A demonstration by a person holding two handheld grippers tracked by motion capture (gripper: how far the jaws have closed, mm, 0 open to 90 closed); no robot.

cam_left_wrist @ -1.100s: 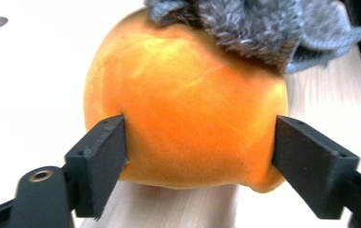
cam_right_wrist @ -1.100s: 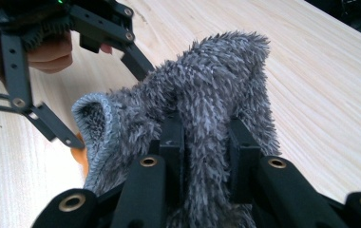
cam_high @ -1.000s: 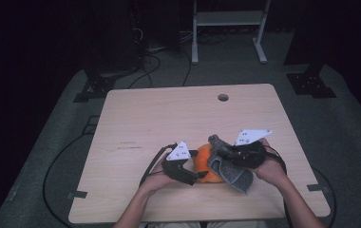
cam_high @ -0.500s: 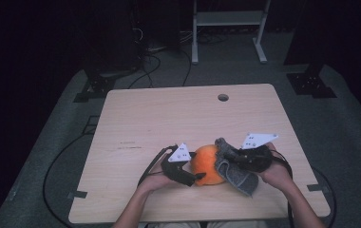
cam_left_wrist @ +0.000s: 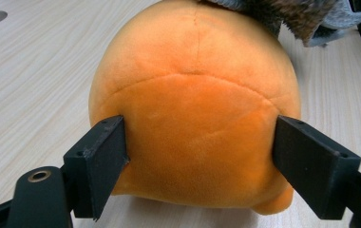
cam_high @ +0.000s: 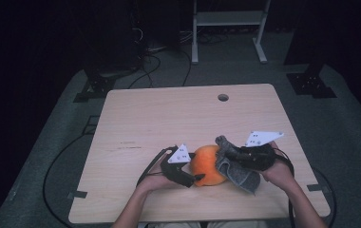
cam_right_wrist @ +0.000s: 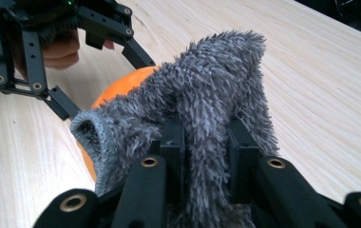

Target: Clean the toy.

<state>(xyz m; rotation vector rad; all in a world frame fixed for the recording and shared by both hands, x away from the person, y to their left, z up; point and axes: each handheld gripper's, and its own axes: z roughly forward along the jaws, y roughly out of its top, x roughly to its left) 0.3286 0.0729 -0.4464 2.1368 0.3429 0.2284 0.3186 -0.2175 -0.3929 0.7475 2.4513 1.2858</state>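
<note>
So the light wood table [cam_high: 169, 123] carries everything down by its near edge, a bit right of the middle. The orange plush ball [cam_high: 208, 165] sits there on the tabletop, and the left gripper [cam_left_wrist: 200, 156] has its jaws clamped on either side of it, pads pressed into the plush. Its far side is covered by the grey fuzzy cloth [cam_high: 238, 171], so you can't see how far the cloth wraps round, and in the left gripper view the cloth is cut off at the top edge. The right gripper [cam_right_wrist: 206, 142] has its jaws squeezed together on a fold of that cloth, which hides the pads. Compared with a second ago, the cloth has slid toward the table's right edge, so more of the orange ball shows; the ball itself hasn't budged.
</note>
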